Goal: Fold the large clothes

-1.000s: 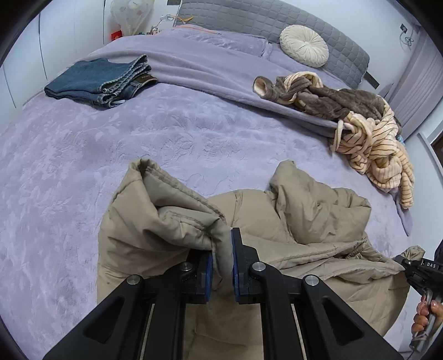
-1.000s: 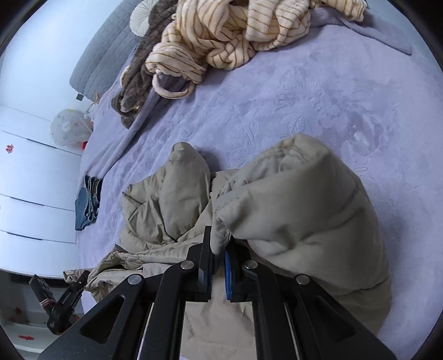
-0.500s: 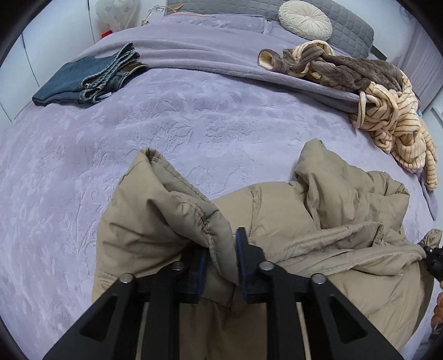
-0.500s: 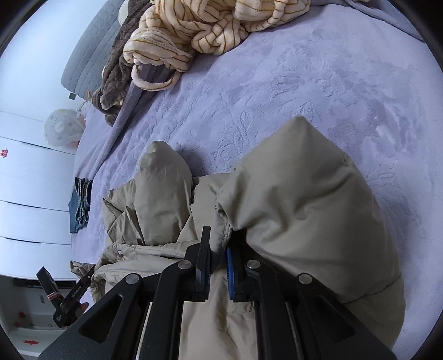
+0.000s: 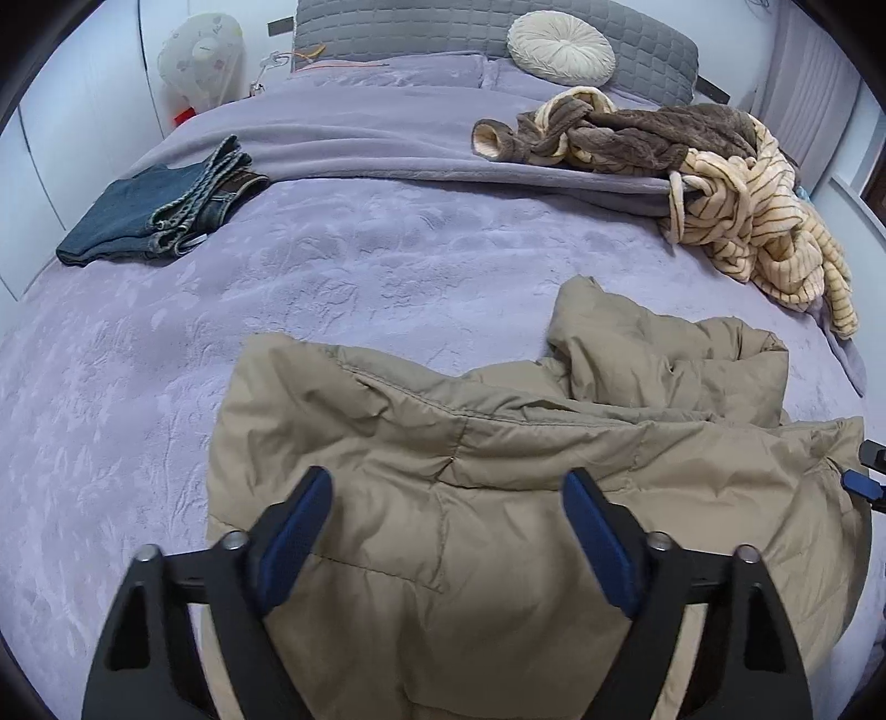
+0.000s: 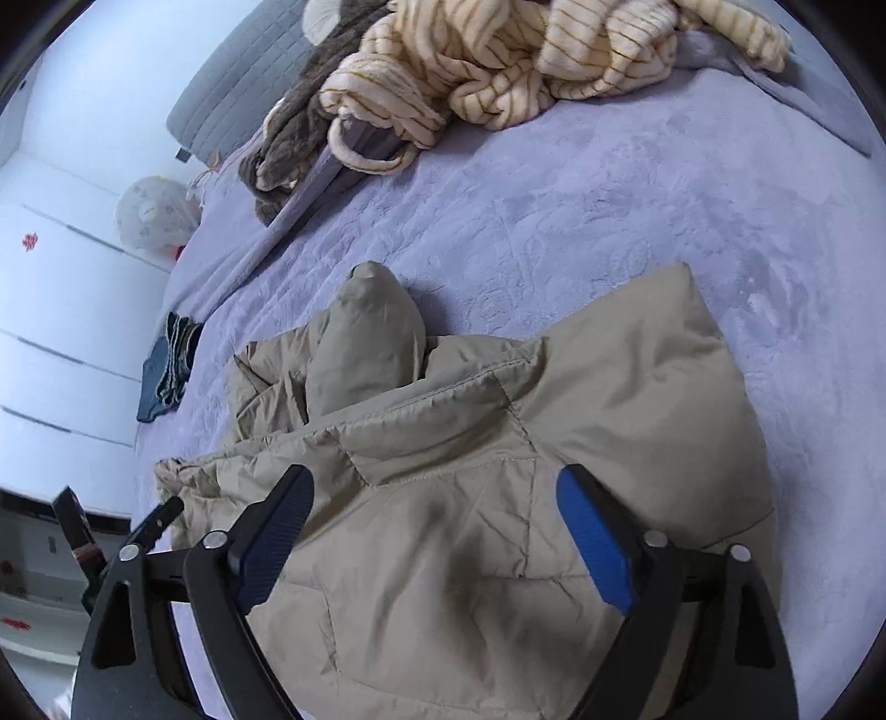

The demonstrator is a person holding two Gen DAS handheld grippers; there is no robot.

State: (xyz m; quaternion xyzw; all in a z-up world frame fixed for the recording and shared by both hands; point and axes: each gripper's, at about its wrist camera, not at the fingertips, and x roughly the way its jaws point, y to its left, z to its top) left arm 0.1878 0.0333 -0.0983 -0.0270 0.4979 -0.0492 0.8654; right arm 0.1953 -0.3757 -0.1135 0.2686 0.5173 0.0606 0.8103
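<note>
Puffer jacket (image 5: 498, 498) lies doubled over on the bed (image 5: 360, 288), both left gripper (image 5: 446, 512) and right gripper (image 6: 434, 512) opening with nothing pinched, further folding likely remaining.

Each fisheye camera looks steeply down along its own jaws, close over the tan padded jacket (image 5: 498, 498) on the bed (image 5: 360, 288). The left view faces the headboard (image 5: 443, 27); the right view looks across diagonally. Both share the jacket (image 6: 498, 526), folded jeans (image 5: 160, 210) and striped robe (image 6: 498, 72).
</note>
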